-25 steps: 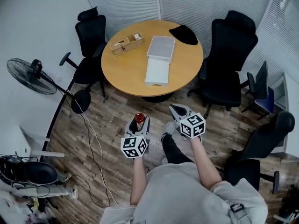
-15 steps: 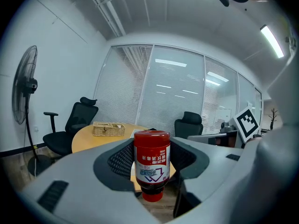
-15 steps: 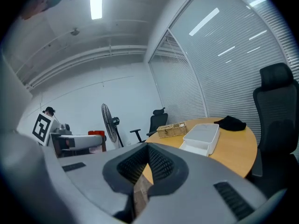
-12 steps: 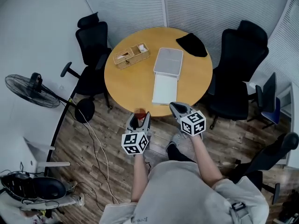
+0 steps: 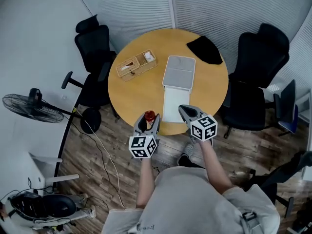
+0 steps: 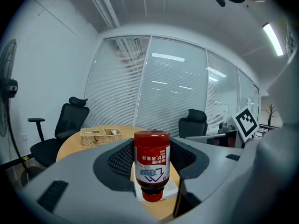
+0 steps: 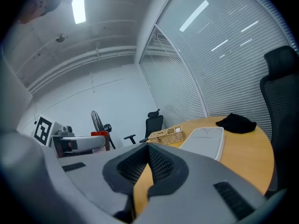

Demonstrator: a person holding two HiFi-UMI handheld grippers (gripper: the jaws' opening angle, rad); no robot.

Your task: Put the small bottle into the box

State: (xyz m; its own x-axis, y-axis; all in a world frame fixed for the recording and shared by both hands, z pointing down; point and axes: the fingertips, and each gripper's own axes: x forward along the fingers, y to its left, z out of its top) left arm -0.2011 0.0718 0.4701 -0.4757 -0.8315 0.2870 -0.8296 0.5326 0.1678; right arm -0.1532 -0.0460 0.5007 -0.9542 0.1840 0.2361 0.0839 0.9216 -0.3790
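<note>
A small bottle (image 6: pixel 152 164) with a red cap and a red and white label sits between the jaws of my left gripper (image 5: pixel 147 122), which is shut on it. In the head view the bottle (image 5: pixel 149 115) hangs over the near edge of the round wooden table (image 5: pixel 141 89). A white box (image 5: pixel 179 72) lies open mid-table, its lid (image 5: pixel 173 106) flat towards me. My right gripper (image 5: pixel 184 110) is shut on nothing, just over the lid's near end. In the right gripper view its pads (image 7: pixel 159 164) touch.
A wicker box (image 5: pixel 135 65) with two compartments stands at the table's left, and a black cloth (image 5: pixel 204 49) lies at the far right. Black office chairs (image 5: pixel 95 43) (image 5: pixel 258 57) ring the table. A floor fan (image 5: pixel 29 106) and a cable are at the left.
The person has stepped up to the table. Both grippers went from over the floor to over the table's near edge, and the bottle stayed held in the left one.
</note>
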